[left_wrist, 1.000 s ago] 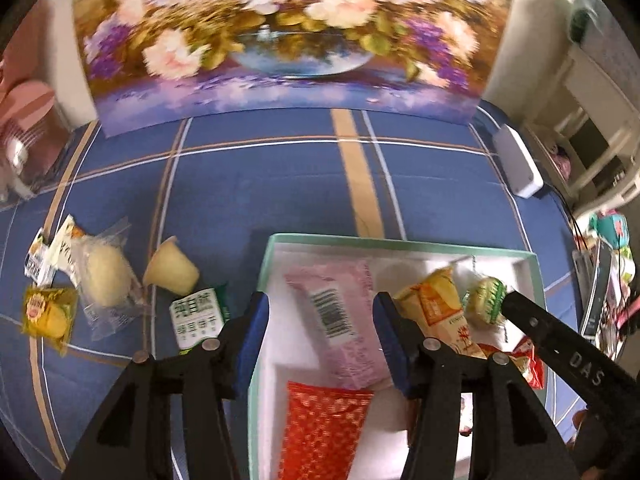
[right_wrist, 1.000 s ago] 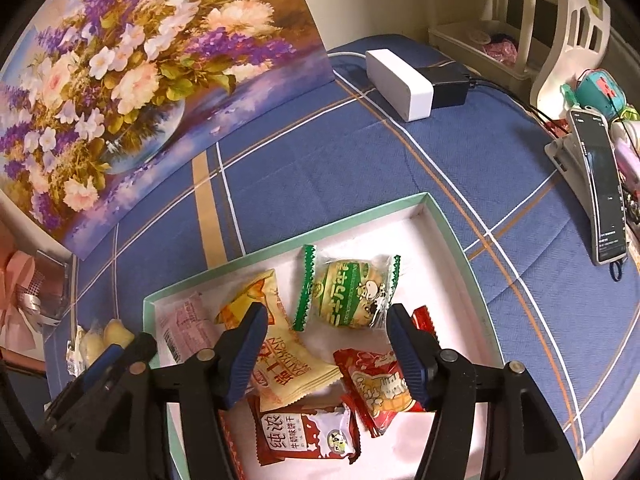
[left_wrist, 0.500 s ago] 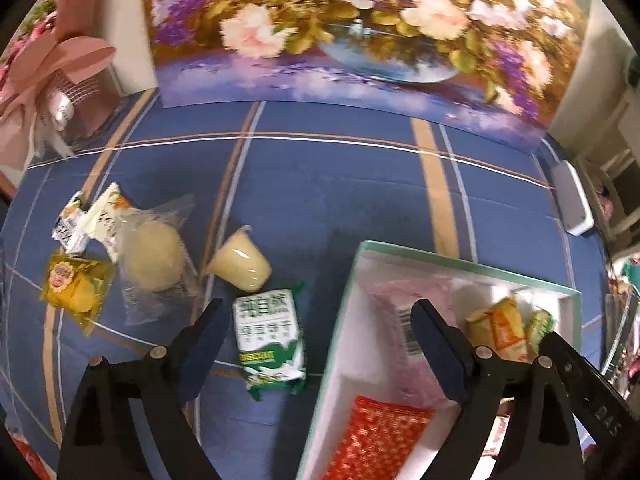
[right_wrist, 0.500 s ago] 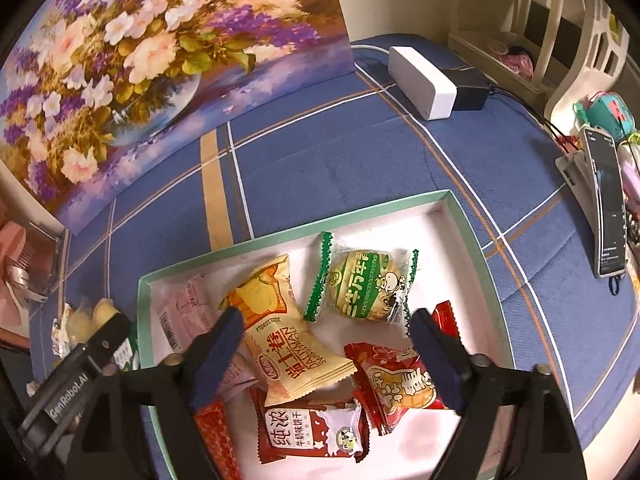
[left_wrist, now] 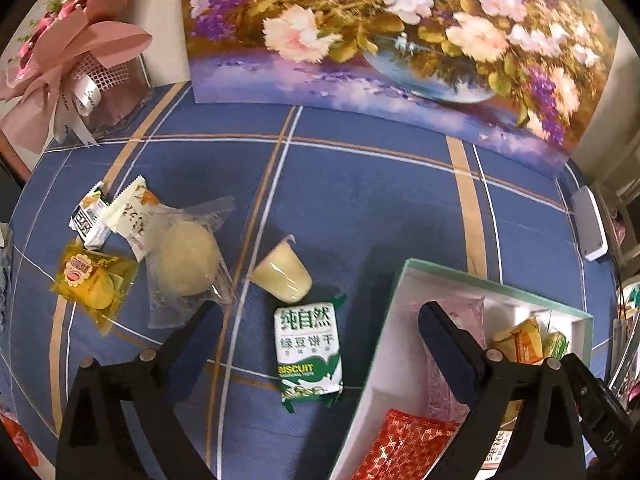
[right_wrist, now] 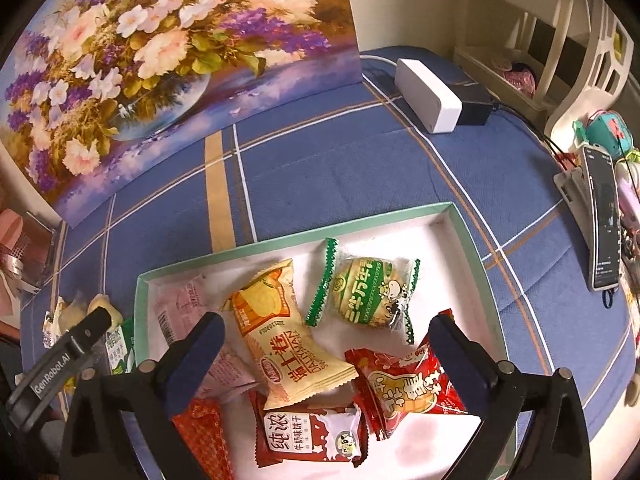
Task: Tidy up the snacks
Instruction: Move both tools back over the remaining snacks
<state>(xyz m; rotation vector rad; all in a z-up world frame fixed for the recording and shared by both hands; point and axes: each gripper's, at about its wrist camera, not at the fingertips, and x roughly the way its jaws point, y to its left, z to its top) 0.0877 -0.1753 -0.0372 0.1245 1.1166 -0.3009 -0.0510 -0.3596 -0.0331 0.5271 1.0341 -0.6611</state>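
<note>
My left gripper (left_wrist: 320, 320) is open and empty, above a green-and-white biscuit pack (left_wrist: 308, 354) on the blue cloth. A pale jelly cup (left_wrist: 282, 276), a wrapped round cake (left_wrist: 186, 256), a yellow pack (left_wrist: 92, 280) and small white packs (left_wrist: 128, 210) lie further left. The white box with a green rim (left_wrist: 394, 292) is at the right. My right gripper (right_wrist: 326, 332) is open and empty above that box (right_wrist: 476, 248), over a yellow pack (right_wrist: 288, 336), a green round pack (right_wrist: 366, 292), red packs (right_wrist: 404, 384) and a pink pack (right_wrist: 180, 312).
A flower painting (left_wrist: 400, 40) stands at the back. A pink gift bow (left_wrist: 68, 56) is at the far left. A white power box (right_wrist: 426, 94), a phone on a stand (right_wrist: 604, 216) and a shelf (right_wrist: 552, 28) are at the right.
My left gripper moved left from over the box to over the biscuit pack and opened wider. My right gripper opened wider and drew back slightly above the box.
</note>
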